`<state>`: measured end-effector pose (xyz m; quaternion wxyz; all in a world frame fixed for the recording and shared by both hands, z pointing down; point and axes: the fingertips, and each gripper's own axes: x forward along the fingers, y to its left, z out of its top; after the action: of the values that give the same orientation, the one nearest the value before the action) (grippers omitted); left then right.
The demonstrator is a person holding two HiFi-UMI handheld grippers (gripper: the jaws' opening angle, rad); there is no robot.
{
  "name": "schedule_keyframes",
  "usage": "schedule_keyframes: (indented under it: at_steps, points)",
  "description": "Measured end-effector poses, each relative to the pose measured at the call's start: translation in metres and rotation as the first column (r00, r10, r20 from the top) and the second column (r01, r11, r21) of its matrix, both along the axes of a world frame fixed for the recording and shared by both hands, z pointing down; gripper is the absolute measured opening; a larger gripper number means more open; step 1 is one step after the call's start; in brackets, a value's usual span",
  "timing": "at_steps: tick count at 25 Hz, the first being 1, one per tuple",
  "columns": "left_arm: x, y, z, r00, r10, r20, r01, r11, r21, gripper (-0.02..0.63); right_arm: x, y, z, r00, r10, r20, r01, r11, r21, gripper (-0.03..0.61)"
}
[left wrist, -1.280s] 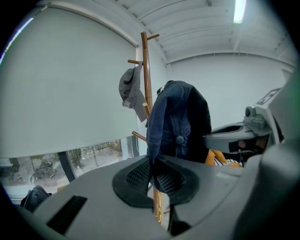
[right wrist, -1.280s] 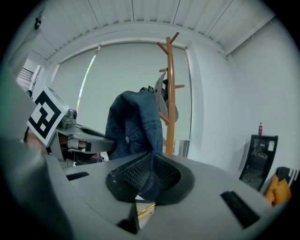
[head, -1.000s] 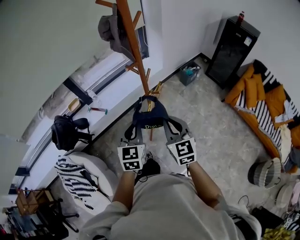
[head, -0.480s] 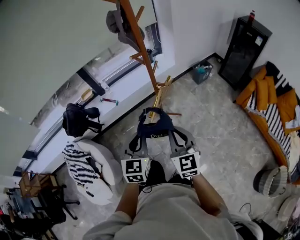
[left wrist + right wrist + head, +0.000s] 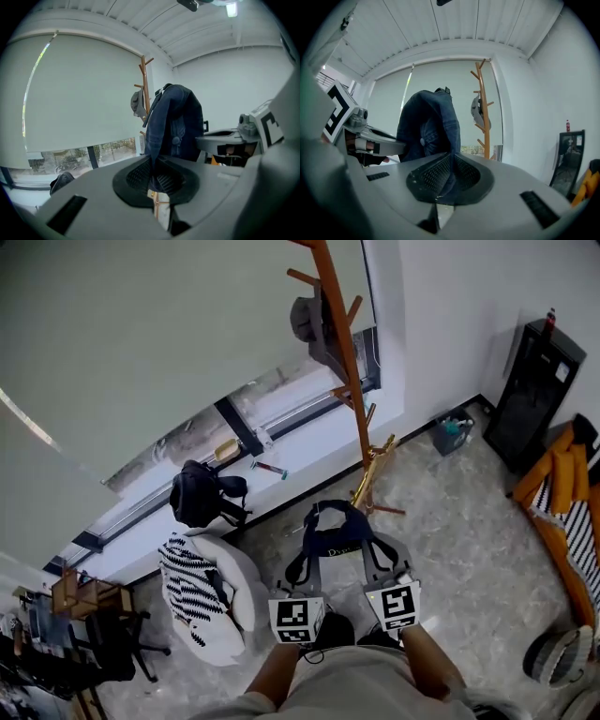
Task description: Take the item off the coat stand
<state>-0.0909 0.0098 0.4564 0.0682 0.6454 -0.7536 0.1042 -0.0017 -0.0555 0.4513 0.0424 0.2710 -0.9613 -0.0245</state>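
Note:
A dark blue denim cap (image 5: 336,534) hangs in the air between my two grippers, away from the coat stand. The left gripper (image 5: 302,568) is shut on the cap's left edge, and the fabric (image 5: 176,122) rises from its pads. On the cap's right edge the right gripper (image 5: 379,557) is shut, with the denim (image 5: 429,126) pinched between its pads. The orange wooden coat stand (image 5: 345,362) rises behind the cap by the window. A grey hat (image 5: 307,320) still hangs high on it. Both show in the left gripper view, stand (image 5: 144,93) and hat (image 5: 137,103).
A black backpack (image 5: 199,495) sits on the window ledge. Below it stands a white chair (image 5: 234,577) with a striped cloth. A black cabinet (image 5: 542,381) and a small bin (image 5: 452,432) stand by the right wall, an orange-cushioned sofa (image 5: 567,488) and a basket (image 5: 553,657) further right.
Both grippers have drawn back from the coat stand with the cap held between them. The stand's pole, right by the cap a second ago, now stands well beyond it.

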Motion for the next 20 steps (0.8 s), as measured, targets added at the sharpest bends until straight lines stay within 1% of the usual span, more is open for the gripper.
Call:
schedule_keyframes:
  at_steps: [3,7,11,16,20]
  points:
    - [-0.013,0.004,0.003,1.000,-0.001,-0.021,0.001,1.000,0.005,0.020,-0.014,0.004,-0.002,1.000,-0.012,-0.009,0.012,1.000,0.012,0.014]
    - [-0.030,0.008,-0.002,1.000,0.000,-0.030,0.000,1.000,0.023,0.020,-0.034,0.006,-0.008,0.999,-0.024,-0.032,0.025,0.999,0.027,0.014]
    - [-0.048,0.013,0.000,0.999,-0.026,-0.046,0.027,0.999,0.022,0.020,-0.054,0.011,-0.014,0.998,-0.050,-0.045,0.052,0.997,0.048,0.014]
    - [-0.069,0.024,0.008,0.997,-0.057,-0.053,0.058,0.998,0.000,0.020,-0.077,0.022,-0.005,0.995,-0.084,-0.060,0.085,0.996,0.018,0.014]
    - [-0.095,0.026,0.013,0.995,-0.079,-0.060,0.078,0.997,-0.013,0.020,-0.103,0.021,0.001,0.993,-0.103,-0.065,0.104,0.995,0.008,0.014]
